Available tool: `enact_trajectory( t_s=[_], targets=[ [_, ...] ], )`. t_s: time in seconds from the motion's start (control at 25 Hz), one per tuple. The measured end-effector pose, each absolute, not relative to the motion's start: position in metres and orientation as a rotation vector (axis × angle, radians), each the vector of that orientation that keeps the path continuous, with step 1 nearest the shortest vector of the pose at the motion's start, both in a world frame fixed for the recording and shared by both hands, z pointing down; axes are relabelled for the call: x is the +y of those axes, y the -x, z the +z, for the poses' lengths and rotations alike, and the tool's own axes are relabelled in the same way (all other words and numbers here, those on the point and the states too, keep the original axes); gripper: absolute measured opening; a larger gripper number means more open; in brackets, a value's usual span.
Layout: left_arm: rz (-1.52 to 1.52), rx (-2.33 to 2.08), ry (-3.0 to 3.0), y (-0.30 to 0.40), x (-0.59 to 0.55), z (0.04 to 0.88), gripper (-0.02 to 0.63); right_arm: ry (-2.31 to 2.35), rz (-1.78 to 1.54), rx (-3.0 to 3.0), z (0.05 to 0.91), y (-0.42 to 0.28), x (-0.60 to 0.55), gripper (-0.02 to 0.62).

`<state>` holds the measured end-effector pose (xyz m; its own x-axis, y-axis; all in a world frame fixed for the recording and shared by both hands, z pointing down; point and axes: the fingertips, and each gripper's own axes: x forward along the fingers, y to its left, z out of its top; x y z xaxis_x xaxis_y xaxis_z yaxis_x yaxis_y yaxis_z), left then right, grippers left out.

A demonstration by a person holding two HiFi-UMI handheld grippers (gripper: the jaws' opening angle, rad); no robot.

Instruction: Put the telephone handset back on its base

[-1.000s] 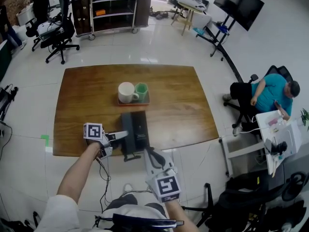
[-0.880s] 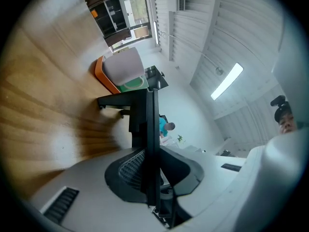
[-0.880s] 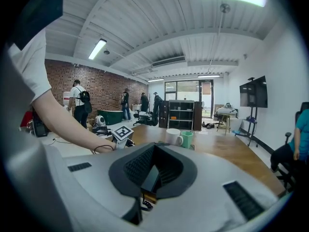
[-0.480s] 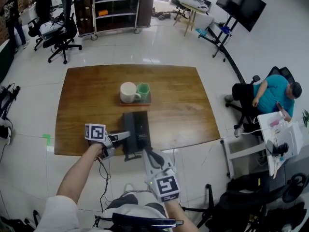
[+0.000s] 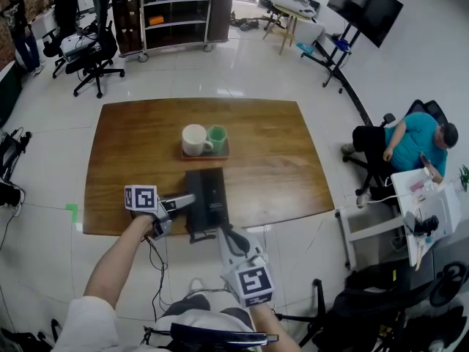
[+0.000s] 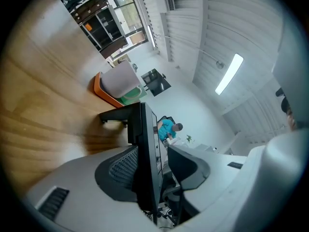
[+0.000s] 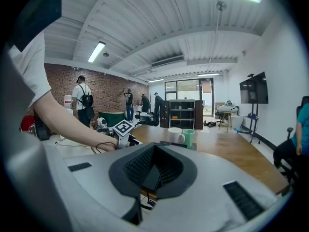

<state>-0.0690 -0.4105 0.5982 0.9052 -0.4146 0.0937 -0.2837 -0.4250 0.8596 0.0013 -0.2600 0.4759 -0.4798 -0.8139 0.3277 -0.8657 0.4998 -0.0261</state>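
The black telephone point(image 5: 207, 200) sits at the table's near edge, and its handset point(image 5: 193, 205) lies along the base's left side. My left gripper point(image 5: 187, 200) reaches in from the left, level with the handset. In the left gripper view the handset's black edge point(image 6: 145, 153) stands between the jaws of the left gripper point(image 6: 154, 173), which are opening; a gap shows on one side. My right gripper point(image 5: 226, 233) hangs just off the table's near edge, pointing at the phone. In its own view the right gripper point(image 7: 150, 175) has its pads together and holds nothing.
Behind the phone an orange tray point(image 5: 204, 155) carries a white mug point(image 5: 193, 139) and a green cup point(image 5: 215, 138). The wooden table point(image 5: 132, 145) stands on a tiled floor. A person sits on a chair point(image 5: 410, 141) at the right; office chairs and shelves stand at the back.
The left gripper has shifted slightly left and its jaws have spread away from the handset. The telephone and the right gripper have stayed in place.
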Motion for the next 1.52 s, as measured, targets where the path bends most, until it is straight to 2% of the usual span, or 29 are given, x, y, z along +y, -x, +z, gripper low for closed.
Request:
enact_trajectory(
  t_s=[0.52, 0.6, 0.8, 0.88, 0.96, 1.52],
  targets=[
    [-0.121, -0.629, -2.099, 0.077, -0.404, 0.6, 0.187, -1.421, 0.25, -2.49, 0.468, 0.0, -0.254, 0.005],
    [-0.149, -0.659, -2.106, 0.082, -0.402, 0.596, 0.171, -1.417, 0.246, -2.496, 0.466, 0.0, -0.251, 0.005],
    [-0.227, -0.717, -2.119, 0.095, -0.391, 0.58, 0.059, -1.401, 0.223, -2.512, 0.46, 0.002, -0.239, 0.005],
    [-0.242, -0.725, -2.131, 0.097, -0.383, 0.573, 0.058, -1.393, 0.21, -2.521, 0.457, 0.002, -0.233, 0.005],
    [-0.254, -0.734, -2.14, 0.097, -0.372, 0.566, 0.023, -1.386, 0.199, -2.534, 0.453, 0.001, -0.225, 0.005],
    [-0.361, -0.786, -2.352, 0.07, -0.259, 0.489, 0.003, -1.335, 0.117, -2.624, 0.42, -0.001, -0.154, 0.005]
  ],
)
